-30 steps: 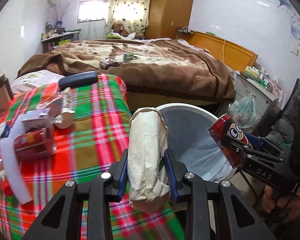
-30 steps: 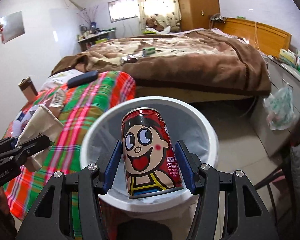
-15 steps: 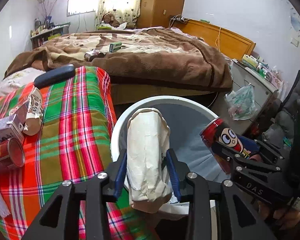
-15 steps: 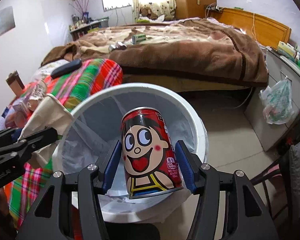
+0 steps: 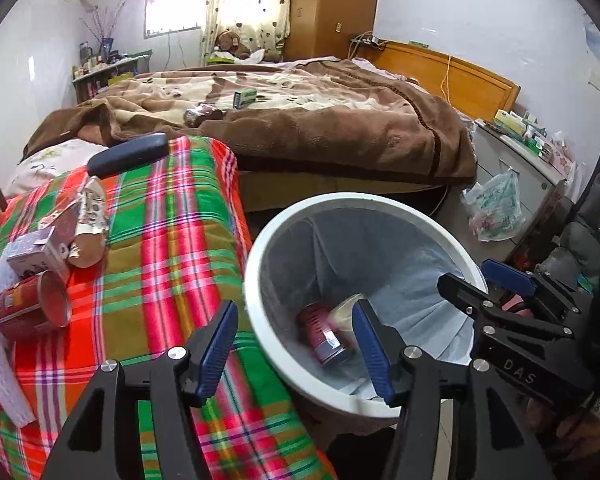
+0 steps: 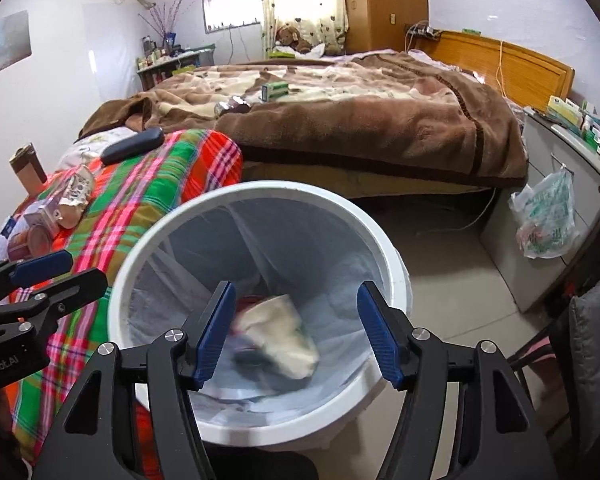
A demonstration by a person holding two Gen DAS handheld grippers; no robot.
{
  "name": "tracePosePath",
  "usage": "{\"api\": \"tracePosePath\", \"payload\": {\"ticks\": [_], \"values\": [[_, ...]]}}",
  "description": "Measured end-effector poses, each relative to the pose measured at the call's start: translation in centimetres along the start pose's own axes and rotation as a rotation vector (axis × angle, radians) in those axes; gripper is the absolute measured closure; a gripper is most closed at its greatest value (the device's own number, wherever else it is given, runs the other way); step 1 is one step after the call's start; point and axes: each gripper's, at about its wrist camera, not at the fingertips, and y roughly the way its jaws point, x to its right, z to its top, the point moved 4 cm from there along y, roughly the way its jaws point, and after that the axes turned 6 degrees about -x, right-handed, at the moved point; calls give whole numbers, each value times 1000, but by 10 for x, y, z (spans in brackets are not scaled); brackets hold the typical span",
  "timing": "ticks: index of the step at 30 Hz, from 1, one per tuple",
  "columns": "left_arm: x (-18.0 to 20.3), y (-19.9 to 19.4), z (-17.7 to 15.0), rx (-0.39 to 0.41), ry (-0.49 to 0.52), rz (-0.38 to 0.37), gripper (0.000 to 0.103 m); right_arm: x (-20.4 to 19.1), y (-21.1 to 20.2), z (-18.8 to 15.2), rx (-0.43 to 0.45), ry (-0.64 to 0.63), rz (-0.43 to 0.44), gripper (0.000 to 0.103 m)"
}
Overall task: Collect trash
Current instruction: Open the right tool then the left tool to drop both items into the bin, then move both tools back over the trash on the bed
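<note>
Trash has just gone into the white bin [image 6: 388,248]: a second ago the left gripper [image 5: 296,344] clamped a crumpled paper bag [image 6: 280,336] and the right gripper [image 6: 296,332] a red cartoon drink can [image 5: 326,336], both held over the rim. Now both lie blurred at the bottom of the lined bin, the bag partly over the can. Each gripper's fingers are spreading wider with nothing between them, and both hover above the bin's opening.

That clears two pieces, but the job looks unfinished. On the plaid-covered table [image 5: 172,240] beside the bin sit a red can on its side [image 5: 32,310], a small carton [image 5: 38,256] and a crumpled wrapper [image 5: 88,216], close together near the far left edge. A can and a small green box [image 5: 244,98] also lie on the brown blanket of the bed [image 5: 340,132]. The next reach probably goes to the table cluster, nearest the left gripper.
</note>
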Motion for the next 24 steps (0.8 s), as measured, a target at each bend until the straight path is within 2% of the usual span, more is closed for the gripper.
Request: {"api": "tracePosePath", "payload": {"ticks": [5,24], "values": [[-13,-18,-8,33,-19,32,44,-8,-12,2,35,-8,4,38],[-75,-74,-37,100,-130,131,44,-59,-27,-3,79,-43,97,38]]}}
